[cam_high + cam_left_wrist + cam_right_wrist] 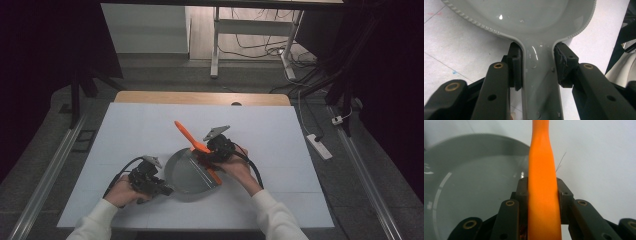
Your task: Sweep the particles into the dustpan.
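The grey dustpan (pixel 187 176) lies flat on the white counter (pixel 130 135), near the person's edge and between the two hands. The left tool (pixel 159 190) is clenched on the dustpan's handle: in the left gripper view both pads press against the narrow grey neck (pixel 540 72) just below where the pan widens. The right tool (pixel 209 156) grips an orange brush (pixel 192 141) by its handle, which the right gripper view shows clamped between the jaws (pixel 543 195) and running up and away over the pan's rim. From the high view the brush slants across the right side of the pan, its handle end pointing up and away toward the far side of the counter and its lower orange part lying along the pan's right edge.

Judging by this, both grasps are already made and the pan is steadied, so the pick-up part of the work looks finished. What remains seems to be the actual job with the brush: either sweeping into the pan or clipping the brush down onto it. The pan's inside looks clean and bare, though the bristle end is hidden behind the right tool, so whether it touches the pan cannot be told.
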Action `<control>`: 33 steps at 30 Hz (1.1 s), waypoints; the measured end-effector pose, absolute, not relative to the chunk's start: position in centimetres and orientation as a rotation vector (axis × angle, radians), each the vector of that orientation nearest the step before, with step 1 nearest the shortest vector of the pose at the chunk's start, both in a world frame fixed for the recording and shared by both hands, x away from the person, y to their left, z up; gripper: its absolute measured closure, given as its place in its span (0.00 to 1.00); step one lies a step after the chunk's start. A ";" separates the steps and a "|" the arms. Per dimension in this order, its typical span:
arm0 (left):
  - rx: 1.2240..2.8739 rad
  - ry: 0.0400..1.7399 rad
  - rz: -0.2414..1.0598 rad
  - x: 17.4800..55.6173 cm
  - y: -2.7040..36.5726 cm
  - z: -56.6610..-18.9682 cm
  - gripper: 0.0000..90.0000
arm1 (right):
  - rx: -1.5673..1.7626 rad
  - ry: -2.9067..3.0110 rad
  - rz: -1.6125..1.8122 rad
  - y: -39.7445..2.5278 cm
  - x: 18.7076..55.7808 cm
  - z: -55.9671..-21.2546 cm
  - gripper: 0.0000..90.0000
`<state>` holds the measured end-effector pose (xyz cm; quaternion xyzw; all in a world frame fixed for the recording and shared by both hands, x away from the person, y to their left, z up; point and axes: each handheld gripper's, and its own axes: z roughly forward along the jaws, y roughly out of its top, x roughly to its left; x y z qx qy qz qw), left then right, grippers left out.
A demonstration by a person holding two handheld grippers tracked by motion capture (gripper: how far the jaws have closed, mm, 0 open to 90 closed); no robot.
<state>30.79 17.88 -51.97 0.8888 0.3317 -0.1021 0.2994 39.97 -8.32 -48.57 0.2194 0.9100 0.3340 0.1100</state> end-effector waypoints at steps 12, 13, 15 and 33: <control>2.359 0.881 -0.267 30.7 17.9 -51.9 0.68 | 0.651 2.657 1.091 -8.6 39.8 -47.7 0.78; 2.359 0.881 -0.267 30.7 17.9 -51.9 0.68 | 0.671 2.641 1.104 -8.8 39.9 -47.5 0.78; 2.360 0.881 -0.268 30.7 17.9 -51.9 0.68 | 0.704 2.602 1.115 -9.5 40.1 -47.1 0.78; 2.359 0.880 -0.272 30.7 17.9 -51.9 0.68 | 0.897 2.515 1.011 -12.9 42.4 -48.5 0.78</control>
